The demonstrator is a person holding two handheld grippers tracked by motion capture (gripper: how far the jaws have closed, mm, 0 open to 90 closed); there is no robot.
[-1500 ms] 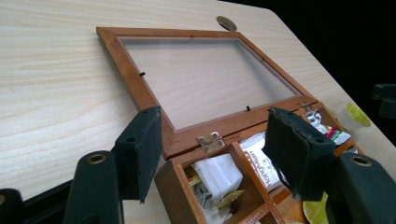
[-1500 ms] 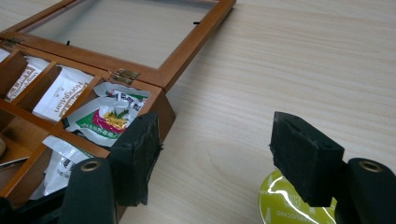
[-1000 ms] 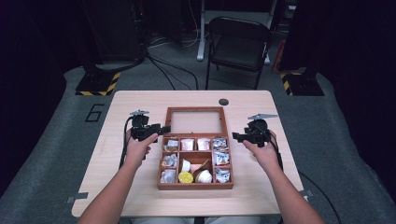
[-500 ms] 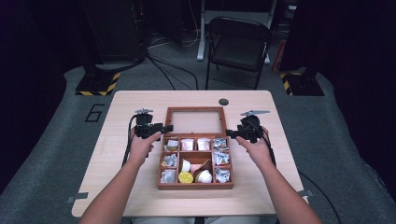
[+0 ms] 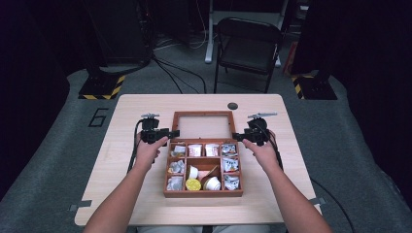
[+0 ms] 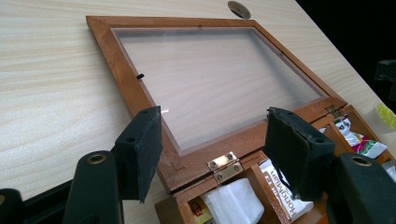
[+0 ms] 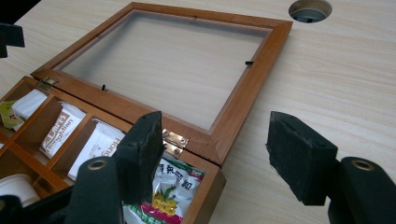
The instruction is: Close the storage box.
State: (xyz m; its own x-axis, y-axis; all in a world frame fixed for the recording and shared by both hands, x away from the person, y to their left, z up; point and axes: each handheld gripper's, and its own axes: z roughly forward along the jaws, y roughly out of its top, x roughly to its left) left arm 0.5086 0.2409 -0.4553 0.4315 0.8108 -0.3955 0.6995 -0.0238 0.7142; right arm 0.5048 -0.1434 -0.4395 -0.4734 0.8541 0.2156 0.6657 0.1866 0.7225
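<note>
A wooden compartment box [image 5: 203,193] sits mid-table, holding sachets [image 5: 195,150], small white cups [image 5: 212,183] and a yellow pod [image 5: 193,184]. Its glazed lid [image 5: 202,114] lies flat on the table behind it. My left gripper [image 5: 172,132] is at the box's back-left corner. In the left gripper view it [image 6: 217,149] is open astride the lid's frame [image 6: 121,65] and a brass hinge [image 6: 226,165], without touching them. My right gripper [image 5: 236,137] is at the back-right corner. It [image 7: 222,151] stands open, its left pad over the other hinge [image 7: 175,140] and the lid corner [image 7: 252,79] between the jaws.
The light wooden table [image 5: 291,184] has a round cable hole [image 5: 232,106] just behind the lid. A black folding chair [image 5: 248,46] stands beyond the far edge. Bare tabletop lies left and right of the box.
My right gripper has moved left toward the box's back-right corner. My left gripper has edged right toward the back-left corner. Both pairs of jaws stand as wide as before.
</note>
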